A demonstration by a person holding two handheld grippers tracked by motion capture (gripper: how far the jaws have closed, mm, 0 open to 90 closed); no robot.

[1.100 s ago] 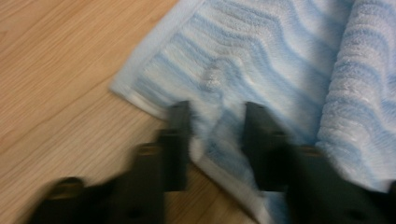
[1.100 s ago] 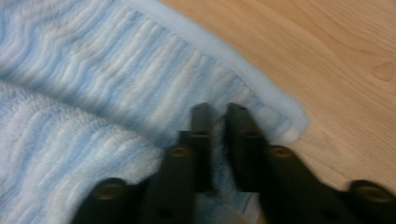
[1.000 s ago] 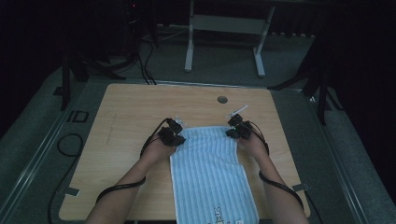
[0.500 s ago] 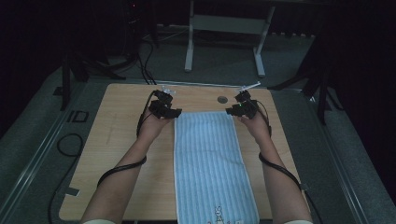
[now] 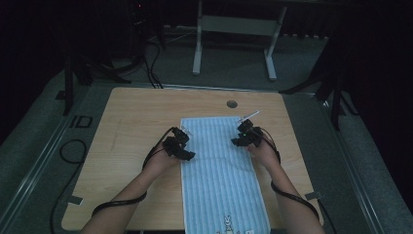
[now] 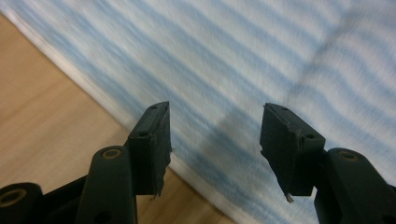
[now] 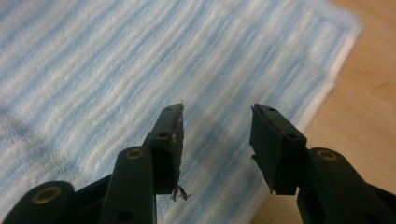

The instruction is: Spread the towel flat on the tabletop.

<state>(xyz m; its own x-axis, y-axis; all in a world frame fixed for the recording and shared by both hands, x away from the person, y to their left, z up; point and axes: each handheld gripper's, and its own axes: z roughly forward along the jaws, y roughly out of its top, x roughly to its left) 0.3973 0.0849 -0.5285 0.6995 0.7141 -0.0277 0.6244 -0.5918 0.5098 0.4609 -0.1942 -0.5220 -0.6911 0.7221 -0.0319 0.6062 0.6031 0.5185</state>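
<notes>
**Both grippers poised over the long edges of a striped towel**

A blue-and-white striped towel (image 5: 221, 170) is lying flat down the middle of the wooden counter (image 5: 131, 122), running from just below the round grommet hole (image 5: 232, 104) in the upper centre of the high view to the bottom edge, where a small printed figure is showing. It is spread out in a single smooth strip, which is probably why the two grippers are flanking it: each one is sitting at a side hem, about a third of the way down.

The left gripper (image 6: 215, 130) is hovering over the towel's left hem with its jaws standing wide apart and nothing between them. The right gripper (image 7: 215, 128) is doing the same at the right hem, near the far corner, with its jaws also wide and empty. This symmetrical placement is suggesting a two-handed pinch of both edges, likely to fold or lift the cloth evenly.

No containers are standing on the counter.
</notes>
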